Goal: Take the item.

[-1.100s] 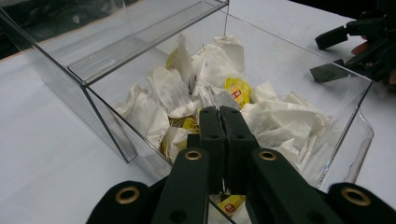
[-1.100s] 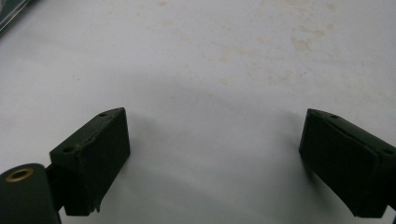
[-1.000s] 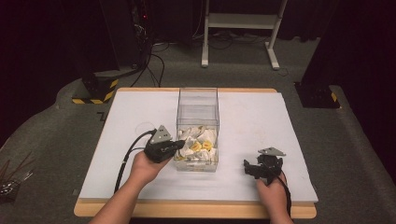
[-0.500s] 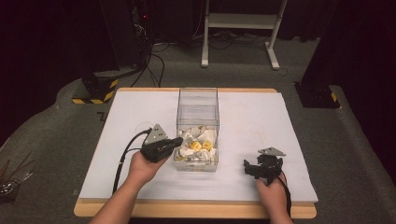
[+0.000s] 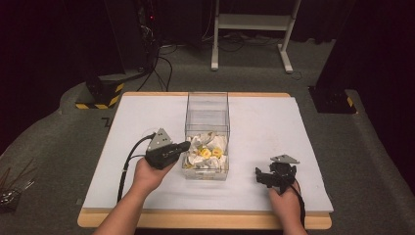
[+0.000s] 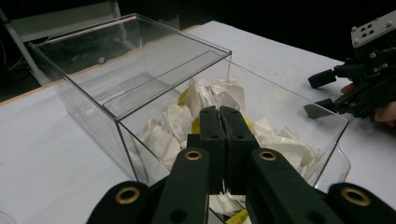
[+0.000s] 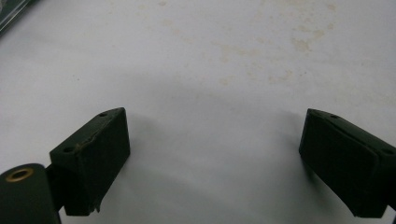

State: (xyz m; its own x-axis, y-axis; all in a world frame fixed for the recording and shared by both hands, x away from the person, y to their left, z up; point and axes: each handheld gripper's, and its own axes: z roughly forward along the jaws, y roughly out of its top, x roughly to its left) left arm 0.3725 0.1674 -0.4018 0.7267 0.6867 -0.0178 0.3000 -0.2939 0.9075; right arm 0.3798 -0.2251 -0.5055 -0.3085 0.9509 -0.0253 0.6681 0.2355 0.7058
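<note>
left gripper [image 6: 219,112]: jaws closed flat against each other, nothing seen between them. in the high view it [image 5: 185,146] sits at the left wall of the box, held by the left hand [image 5: 148,174]; whether the tips touch the wall or rim cannot be told from there. in the left gripper view the tips stand over the open near end of the box, above the packets; contact with them is not visible, as the jaws cover what lies just under them.

right gripper [image 7: 215,154]: jaws wide apart, empty, white surface between them. in the high view it [image 5: 262,175] rests low on the table right of the box, well apart from it, in the right hand [image 5: 286,198]; its jaws there are dark and small, hard to read.

box [image 5: 207,117]: clear plastic, upright, mid-table. far half roofed by a clear panel [image 6: 140,60], near half open. walls nearly vanish against the table; lower near edge cut off in the left gripper view.

packets [image 5: 208,152]: white crumpled wrappers with yellow pieces, heaped in the near half of the box. count cannot be made out; printing illegible.

table [image 5: 127,127]: white top, wooden edge, faint stains in the right gripper view.

surroundings: dark floor, white stand [image 5: 254,22], cables [image 5: 161,63]; left edge items too dim to identify.
</note>
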